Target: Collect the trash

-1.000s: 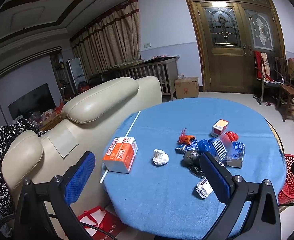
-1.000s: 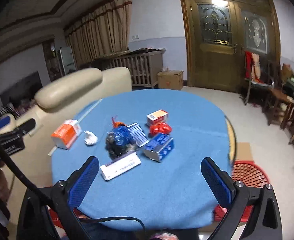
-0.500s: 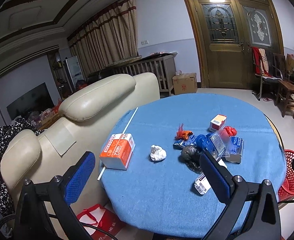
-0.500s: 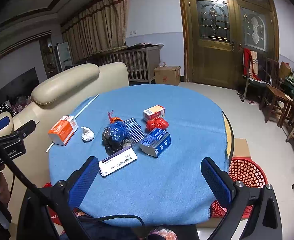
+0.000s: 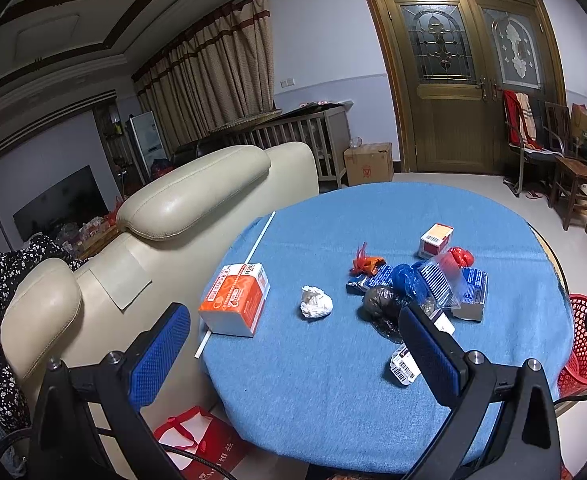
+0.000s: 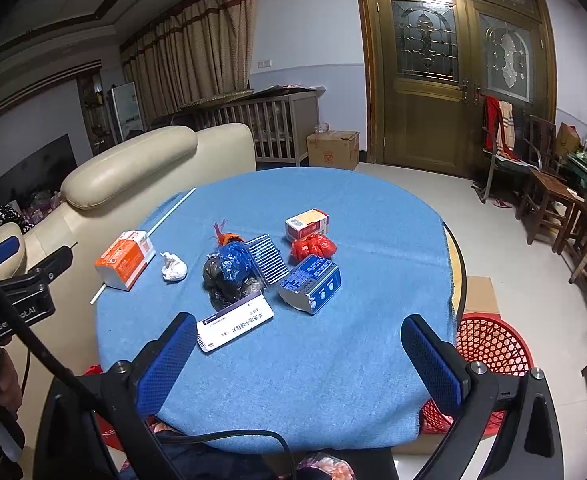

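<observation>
Both views shifted slightly, trash unmoved | left gripper and right gripper spread wide, empty | boxes, crumpled paper, bags all on blue table | red basket beside table | nothing collected yet

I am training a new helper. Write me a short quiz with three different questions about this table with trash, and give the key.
1. True or false: the right claw holds the white crumpled paper.
2. Which lies nearest the right claw? A) orange box B) flat white box C) red bag
3. Fill in: the red basket stands on the ____, beside the table.

Key: 1 false; 2 B; 3 floor.
</observation>
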A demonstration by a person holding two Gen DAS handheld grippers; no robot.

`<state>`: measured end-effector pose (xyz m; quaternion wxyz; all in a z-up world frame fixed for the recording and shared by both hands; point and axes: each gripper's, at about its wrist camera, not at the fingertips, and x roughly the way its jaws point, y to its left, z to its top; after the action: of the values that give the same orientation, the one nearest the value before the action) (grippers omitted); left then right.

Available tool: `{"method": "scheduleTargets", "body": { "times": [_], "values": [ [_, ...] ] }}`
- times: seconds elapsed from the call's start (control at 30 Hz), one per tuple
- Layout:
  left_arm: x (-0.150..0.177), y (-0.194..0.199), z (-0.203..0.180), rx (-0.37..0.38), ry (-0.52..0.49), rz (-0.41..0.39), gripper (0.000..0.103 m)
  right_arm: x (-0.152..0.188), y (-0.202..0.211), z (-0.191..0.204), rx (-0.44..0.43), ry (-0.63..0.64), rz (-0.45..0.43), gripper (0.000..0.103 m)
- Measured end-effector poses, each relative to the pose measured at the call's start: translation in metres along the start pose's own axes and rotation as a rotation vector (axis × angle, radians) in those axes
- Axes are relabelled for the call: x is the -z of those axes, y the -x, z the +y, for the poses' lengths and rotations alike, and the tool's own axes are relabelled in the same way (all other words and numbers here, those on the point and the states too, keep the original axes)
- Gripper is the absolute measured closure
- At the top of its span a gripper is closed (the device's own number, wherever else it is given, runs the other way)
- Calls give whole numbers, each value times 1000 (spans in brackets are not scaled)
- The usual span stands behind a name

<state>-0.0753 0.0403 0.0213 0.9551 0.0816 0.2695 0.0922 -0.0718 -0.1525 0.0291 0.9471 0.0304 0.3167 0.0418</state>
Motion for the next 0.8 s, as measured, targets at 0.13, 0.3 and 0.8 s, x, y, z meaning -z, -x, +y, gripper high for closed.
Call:
{"method": "scheduleTargets", "body": {
  "times": [0.13, 0.3, 0.8],
  "values": [
    [1, -1, -1, 3, -1, 6, 0, 1, -3, -1, 2, -7, 10, 0],
    [4, -4, -2, 8, -5, 19, 0, 2, -9, -2, 2, -16, 29, 0],
    [9, -12, -5, 10, -18, 48, 0, 3, -21, 1, 1, -17, 60, 0]
  ]
}}
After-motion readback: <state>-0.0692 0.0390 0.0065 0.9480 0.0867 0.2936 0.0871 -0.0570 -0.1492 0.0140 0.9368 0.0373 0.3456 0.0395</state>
